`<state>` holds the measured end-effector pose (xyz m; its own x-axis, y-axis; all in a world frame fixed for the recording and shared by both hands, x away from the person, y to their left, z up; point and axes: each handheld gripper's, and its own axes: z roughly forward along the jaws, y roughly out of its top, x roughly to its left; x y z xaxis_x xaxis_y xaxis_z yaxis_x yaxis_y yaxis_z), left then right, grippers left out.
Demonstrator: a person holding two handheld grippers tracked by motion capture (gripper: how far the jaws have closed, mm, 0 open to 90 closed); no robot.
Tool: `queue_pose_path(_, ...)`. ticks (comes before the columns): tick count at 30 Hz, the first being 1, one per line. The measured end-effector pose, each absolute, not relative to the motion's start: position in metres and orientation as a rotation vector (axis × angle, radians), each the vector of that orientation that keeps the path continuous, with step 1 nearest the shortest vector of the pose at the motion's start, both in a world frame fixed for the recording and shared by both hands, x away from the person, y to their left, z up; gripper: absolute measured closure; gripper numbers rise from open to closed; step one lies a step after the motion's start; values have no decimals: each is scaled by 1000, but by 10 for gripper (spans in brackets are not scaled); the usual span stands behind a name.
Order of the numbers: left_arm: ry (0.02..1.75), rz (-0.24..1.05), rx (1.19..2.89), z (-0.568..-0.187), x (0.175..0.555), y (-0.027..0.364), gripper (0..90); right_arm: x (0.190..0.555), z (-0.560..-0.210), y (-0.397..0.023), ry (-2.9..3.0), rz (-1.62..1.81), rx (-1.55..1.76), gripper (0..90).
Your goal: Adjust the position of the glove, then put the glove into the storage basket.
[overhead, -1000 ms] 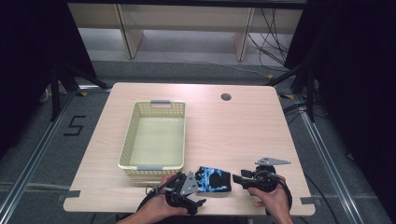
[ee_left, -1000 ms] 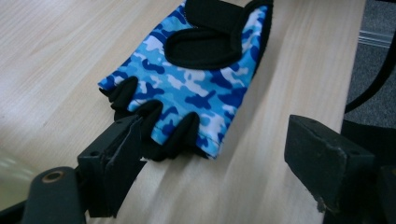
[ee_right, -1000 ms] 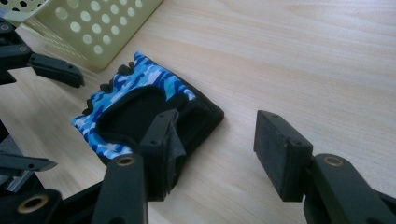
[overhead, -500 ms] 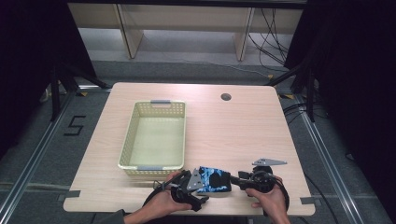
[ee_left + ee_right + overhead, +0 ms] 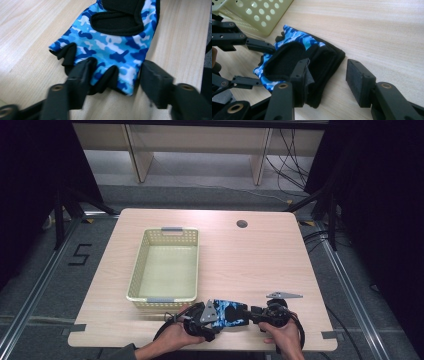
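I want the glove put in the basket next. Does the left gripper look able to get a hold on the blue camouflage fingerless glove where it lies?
Probably yes: the left gripper already straddles the finger end of the blue camouflage fingerless glove, its jaws having just been closing, with nothing in between but the glove.

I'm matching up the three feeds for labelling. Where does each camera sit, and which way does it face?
High view: above the person's edge of the table, looking forward and down; both hands show, with the basket.
Left gripper view: rides the left tool, facing the glove's finger end; its jaws show.
Right gripper view: rides the right tool, facing the glove's black cuff; its jaws show.
Both gripper views share the glove.
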<state>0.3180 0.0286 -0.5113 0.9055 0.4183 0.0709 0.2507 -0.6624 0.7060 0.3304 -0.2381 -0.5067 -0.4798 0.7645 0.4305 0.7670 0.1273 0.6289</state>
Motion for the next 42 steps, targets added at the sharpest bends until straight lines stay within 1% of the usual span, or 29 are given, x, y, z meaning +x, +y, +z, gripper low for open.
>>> queue_pose_path(1, 492, 269, 2317, -512, 318, 29, 453, 330, -507, -238, -2352, -1311, -1608, 550)
queue_pose_path(3, 471, 309, 2335, -511, 318, 30, 508, 331, -512, -238, -2333, -1307, -1607, 568)
queue_pose_path(6, 453, 313, 2329, -511, 316, 28, 601, 331, -514, -237, -2317, -1313, -1616, 606)
queue_pose_path(9, 418, 343, 2328, -512, 313, 26, 661, 331, -516, -237, -2320, -1320, -1596, 679)
queue_pose_path(12, 390, 385, 2343, -511, 310, 25, 714, 333, -518, -237, -2301, -1333, -1572, 771)
queue_pose_path(14, 367, 399, 2344, -512, 308, 24, 735, 333, -519, -239, -2292, -1353, -1547, 846)
queue_pose_path(15, 353, 411, 2344, -511, 308, 24, 740, 333, -520, -241, -2287, -1376, -1532, 855)
queue_pose_path(19, 361, 411, 2335, -512, 307, 24, 759, 331, -518, -241, -2305, -1368, -1538, 864)
queue_pose_path(22, 331, 436, 2352, -510, 308, 26, 769, 331, -518, -240, -2296, -1383, -1517, 866)
queue_pose_path(25, 338, 419, 2343, -509, 305, 26, 777, 327, -514, -238, -2265, -1378, -1539, 867)
queue_pose_path(28, 327, 440, 2324, -506, 304, 27, 778, 326, -510, -240, -2329, -1422, -1505, 867)
queue_pose_path(42, 296, 465, 2276, -473, 296, 41, 777, 307, -480, -231, -2317, -1509, -1464, 867)
